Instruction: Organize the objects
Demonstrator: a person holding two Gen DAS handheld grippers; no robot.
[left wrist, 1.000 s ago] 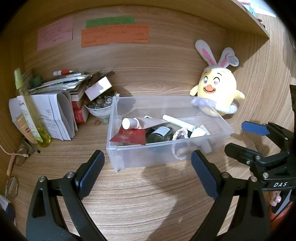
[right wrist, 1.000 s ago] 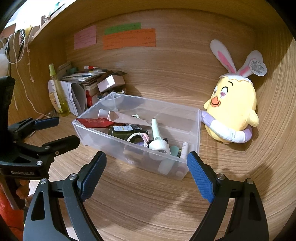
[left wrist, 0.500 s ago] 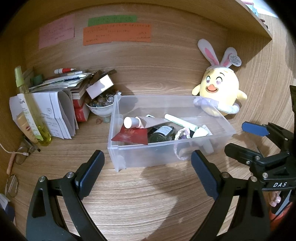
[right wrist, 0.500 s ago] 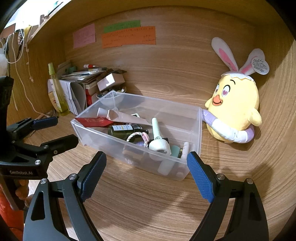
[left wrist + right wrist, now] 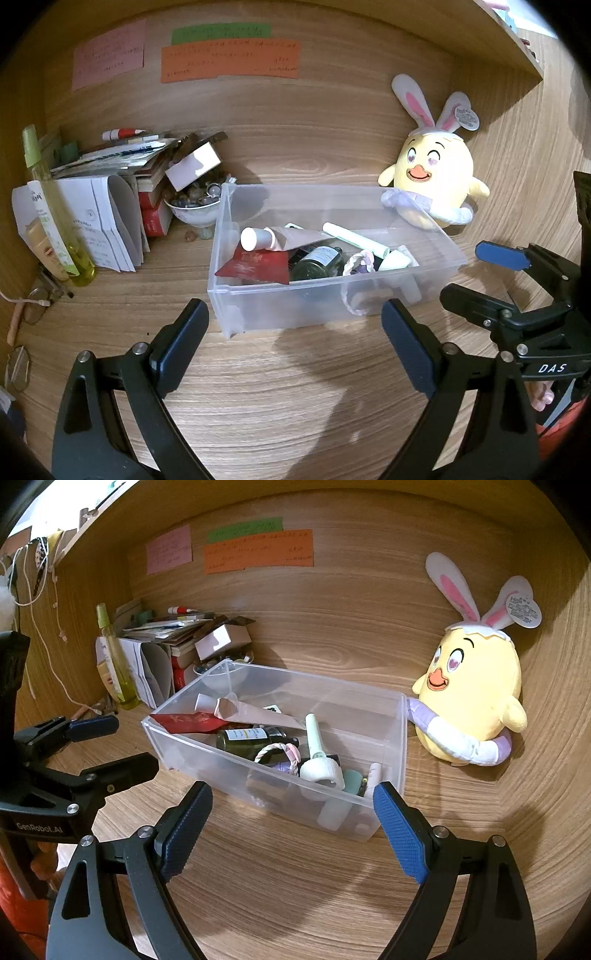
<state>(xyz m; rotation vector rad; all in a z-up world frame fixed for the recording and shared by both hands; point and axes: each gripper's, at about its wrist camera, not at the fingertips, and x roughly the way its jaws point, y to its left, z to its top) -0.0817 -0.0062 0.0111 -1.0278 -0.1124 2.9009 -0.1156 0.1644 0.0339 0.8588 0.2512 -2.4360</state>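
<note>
Little has moved since a second ago: both views have drifted a touch, so the clear plastic bin (image 5: 334, 295) sits slightly lower and more central in the left wrist frame; the left gripper (image 5: 295, 347) hangs at the lower centre with its jaws wide apart and nothing between them; the right gripper (image 5: 291, 829) is likewise spread and empty at the bottom of its own view; the bin rests on the wooden desk (image 5: 295, 398), holding a pink tube (image 5: 284, 236), a red packet (image 5: 255, 267) and a dark bottle (image 5: 317, 262); the yellow plush chick (image 5: 432, 177) sits at the bin's far right corner, upper right; a stack of papers (image 5: 110, 166) lies at the left.
</note>
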